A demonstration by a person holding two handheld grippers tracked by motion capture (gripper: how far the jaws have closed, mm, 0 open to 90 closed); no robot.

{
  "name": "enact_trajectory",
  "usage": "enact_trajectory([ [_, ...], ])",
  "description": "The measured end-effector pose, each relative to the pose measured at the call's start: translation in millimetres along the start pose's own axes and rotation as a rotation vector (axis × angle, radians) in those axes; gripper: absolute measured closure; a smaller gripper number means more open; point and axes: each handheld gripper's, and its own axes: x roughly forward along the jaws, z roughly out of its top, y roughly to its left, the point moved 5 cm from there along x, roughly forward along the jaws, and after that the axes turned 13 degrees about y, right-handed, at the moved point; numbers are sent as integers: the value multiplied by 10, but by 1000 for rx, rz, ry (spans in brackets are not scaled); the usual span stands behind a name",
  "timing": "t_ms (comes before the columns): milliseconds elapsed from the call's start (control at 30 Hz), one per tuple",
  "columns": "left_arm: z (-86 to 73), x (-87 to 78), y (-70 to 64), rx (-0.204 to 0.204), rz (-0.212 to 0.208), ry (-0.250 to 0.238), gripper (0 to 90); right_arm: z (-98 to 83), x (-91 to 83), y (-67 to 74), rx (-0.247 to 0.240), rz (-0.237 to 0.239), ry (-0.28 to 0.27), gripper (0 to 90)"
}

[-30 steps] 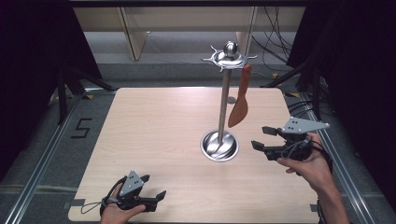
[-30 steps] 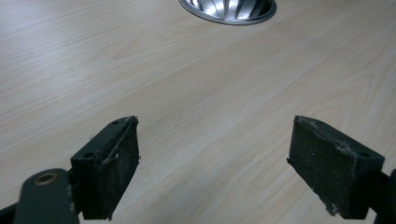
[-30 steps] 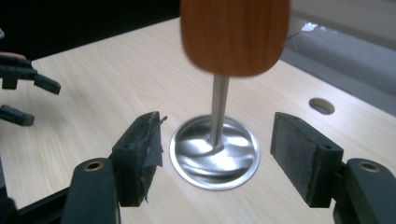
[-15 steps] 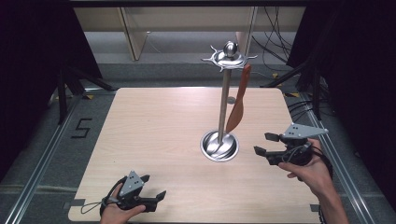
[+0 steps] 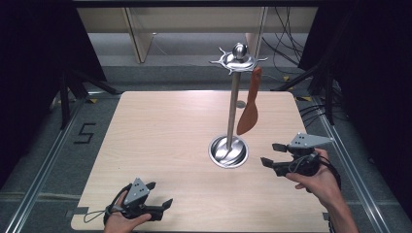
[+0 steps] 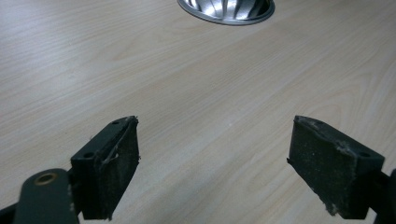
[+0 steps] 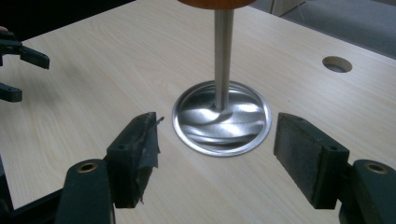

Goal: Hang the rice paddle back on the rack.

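The orange spatula point(image 5: 248, 110) hangs from the metal stand point(image 5: 233, 102) at the far right part of the desk point(image 5: 160, 141). It is a flat, one-piece utensil in a dull orange-brown, with a narrow handle above and a wider, rounded blade below. Its long axis runs nearly upright, leaning a little: the handle end sits at the top beside the stand's spiked crown, and the blade points down toward the desk, hanging clear of the surface just right of the pole. In the right gripper view its lower edge shows as an orange strip point(image 7: 215, 3) at the top, in front of the pole.

The stand is a slim silver pole rising from a round, shiny dish base point(image 7: 222, 116), topped by a ball and a ring of small hooks.

The right hand-held gripper point(image 5: 273, 154) is held above the desk just right of the base, jaws spread apart and holding nothing, aimed toward the base. The left hand-held gripper point(image 5: 158, 195) sits low at the near edge of the desk, well apart from the stand, its jaws also spread wide over bare wood. A round hole point(image 7: 337, 64) is cut in the desktop beyond the stand.
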Motion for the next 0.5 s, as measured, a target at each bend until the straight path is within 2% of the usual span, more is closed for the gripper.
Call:
enact_trajectory([
  [67,1,-4,5,12,2,2,154,-36,23,24,15,-4,4,312],
  [167,0,-2,5,12,3,2,154,-102,69,28,-8,1,14,303],
  [200,-1,0,1,6,3,2,154,-135,81,46,13,3,28,303],
  [233,-8,-4,19,19,16,16,154,-159,103,44,10,1,25,302],
  [333,-8,-4,19,20,15,16,154,-258,173,57,20,12,54,296],
  [367,-10,-2,15,17,12,16,154,-280,185,76,39,29,65,295],
  [400,3,11,-6,1,-3,-6,154,-285,200,69,33,33,63,295],
  [433,0,5,14,28,5,6,154,-285,200,69,33,33,63,295],
  [500,0,7,13,27,7,4,154,-282,235,93,44,37,63,289],
])
